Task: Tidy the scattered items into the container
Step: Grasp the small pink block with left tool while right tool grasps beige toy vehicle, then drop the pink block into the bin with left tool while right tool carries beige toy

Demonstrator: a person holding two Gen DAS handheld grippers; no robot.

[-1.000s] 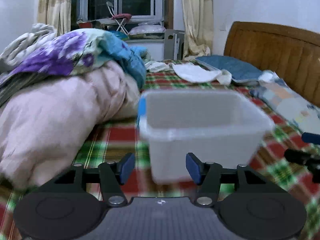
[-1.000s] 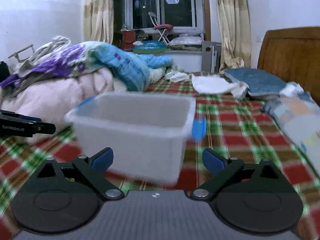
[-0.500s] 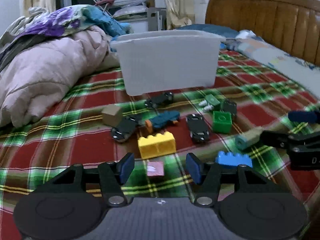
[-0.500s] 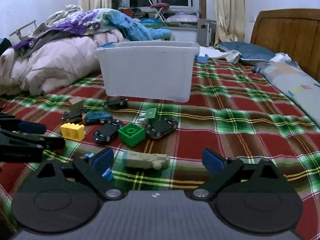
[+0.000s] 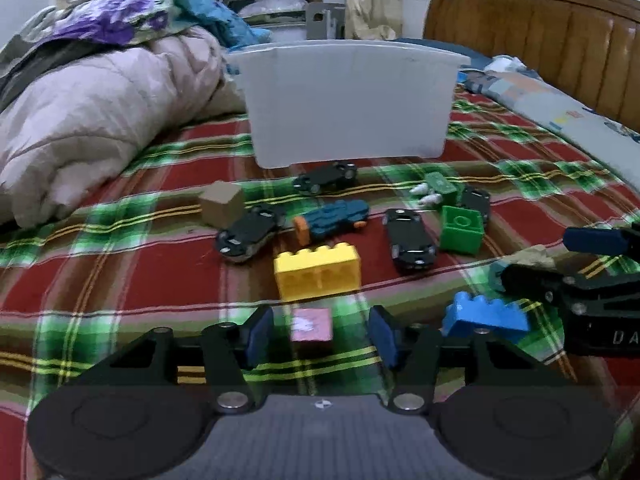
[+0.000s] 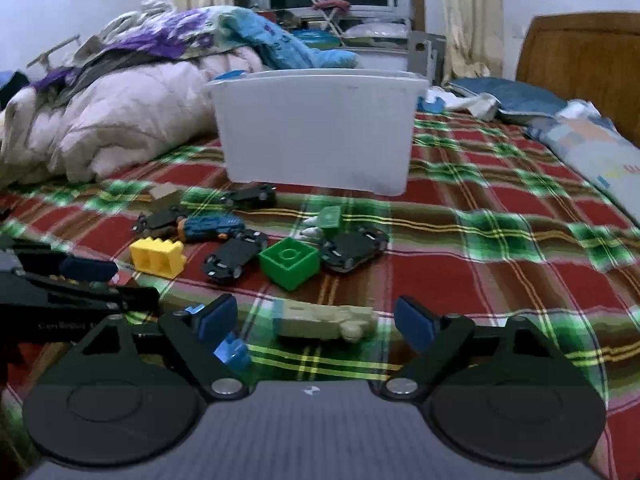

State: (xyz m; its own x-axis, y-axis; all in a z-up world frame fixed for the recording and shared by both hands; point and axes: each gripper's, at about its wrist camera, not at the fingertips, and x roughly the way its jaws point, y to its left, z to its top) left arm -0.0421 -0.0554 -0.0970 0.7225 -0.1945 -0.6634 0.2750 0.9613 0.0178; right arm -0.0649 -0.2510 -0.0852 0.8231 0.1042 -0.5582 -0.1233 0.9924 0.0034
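L gripper [image 5: 320, 330] low over plaid bed [image 5: 120, 264], jaws closing, pads not yet touching pink block [image 5: 311, 325] lying between them. R gripper [image 6: 316, 320] likewise low, jaws closing from wide, tan figure [image 6: 324, 322] lying crosswise between pads, gaps both sides. Blue brick [image 5: 486, 317] just beside L jaws on their right, partly under R gripper's left finger in right-wrist view [image 6: 232, 350].

Just past pink block: yellow brick [image 5: 318, 271], directly ahead of L jaws. Beyond it, blue-orange car [image 5: 332, 220], black car [image 5: 248, 234] touching it on the left, tan cube [image 5: 222, 203] near that. To the right, another black car [image 5: 412, 240], green cube [image 5: 460, 229] beside it, ahead of R jaws [image 6: 290, 262]. Black car [image 6: 354, 246] touching green cube's far side. Small green piece w/ white bits [image 5: 438, 190] further back. One more black car [image 5: 326, 178] close to bin front.

Bin [image 5: 348, 104], white, upright, beyond the whole toy cluster, none of the toys seen in it; inside hidden from both views. Pink quilt pile [image 5: 100, 120] left of bin, w/ purple-floral and blue bedding on top. Pillows [image 6: 592, 148] and wooden headboard [image 5: 540, 36] far right. Window, curtains at the very back.
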